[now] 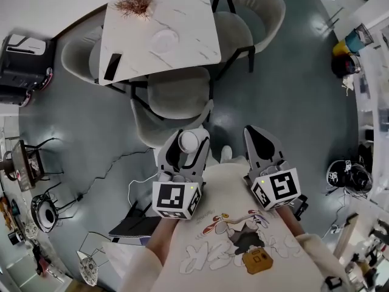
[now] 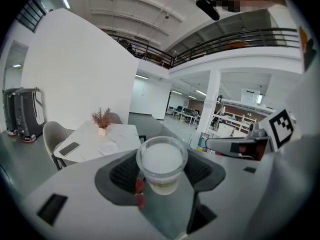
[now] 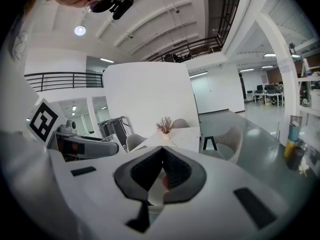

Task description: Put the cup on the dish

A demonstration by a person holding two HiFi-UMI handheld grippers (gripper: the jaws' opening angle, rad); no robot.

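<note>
Well, start at the far left of your head view: a black appliance (image 1: 24, 62) stands on the floor beside the wall, with loose cables (image 1: 115, 163) trailing over the grey floor below it. Next comes the white marble table (image 1: 188, 17). On it lie a dark phone (image 1: 112, 67) near the left corner, a dried plant (image 1: 137, 2) at the far edge and the pale round dish (image 1: 164, 40) near the middle, with nothing on it. A grey chair (image 1: 76, 56) sits at the table's left side and another chair (image 1: 176, 96) is tucked against its near edge, so that one stands between you and the dish. Your left gripper (image 1: 186, 146) is held close to your body, and its jaws are clamped on the cup (image 2: 161, 163), a clear plastic one with its mouth facing the camera. The cup is up in the air and well apart from the dish. To its right, your right gripper (image 1: 255, 131) hovers level with the left one; its jaws meet at the tips and hold nothing. Further right a third chair (image 1: 258, 14) stands at the table's far-right side, and dark clutter (image 1: 346, 175) lies by the right wall – too small to tell what it is.
</note>
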